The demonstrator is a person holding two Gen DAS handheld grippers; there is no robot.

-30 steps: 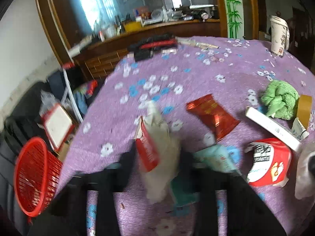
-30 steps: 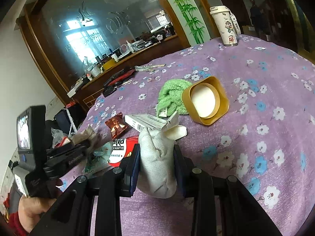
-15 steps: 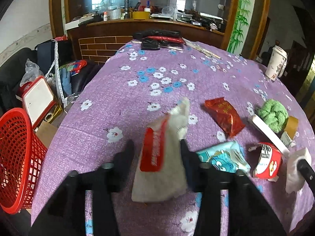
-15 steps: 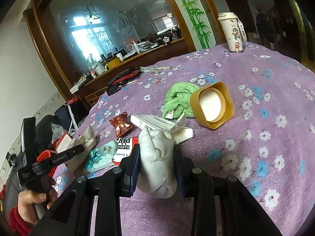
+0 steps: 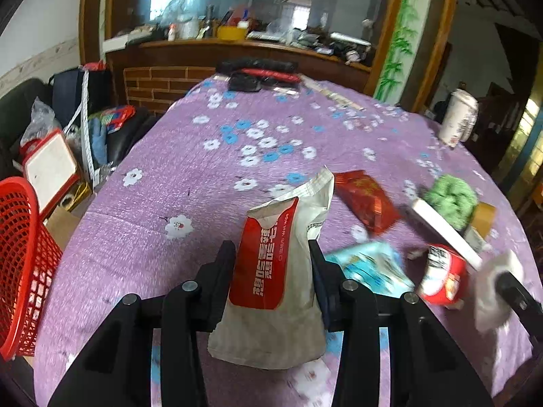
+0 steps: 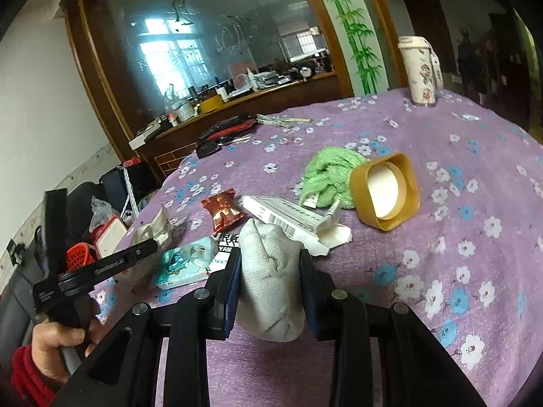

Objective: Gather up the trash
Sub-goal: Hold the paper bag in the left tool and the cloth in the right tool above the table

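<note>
My left gripper (image 5: 271, 254) is shut on a white wet-wipe pack with a red label (image 5: 278, 271) and holds it above the purple flowered table (image 5: 190, 169). My right gripper (image 6: 269, 257) is shut on a crumpled grey-white cloth wad (image 6: 271, 271). The right wrist view shows the left gripper (image 6: 142, 247) with the wipe pack (image 6: 156, 227) at the left. On the table lie a red snack wrapper (image 5: 366, 200), a teal packet (image 5: 370, 268), a red and white cup (image 5: 441, 274) and a white box (image 5: 441, 230). A red basket (image 5: 20, 264) stands off the table's left edge.
A green cloth (image 6: 329, 169) and a yellow square tub (image 6: 387, 190) lie right of the white box (image 6: 288, 213). A tall white cup (image 6: 419, 68) stands at the far edge. Black and red items (image 5: 261, 71) lie at the far side. Bags and clutter fill the floor at the left.
My left gripper has lifted the wipe pack and swung left, bringing the red basket nearer in view. My right gripper still holds the cloth wad and has barely moved.
</note>
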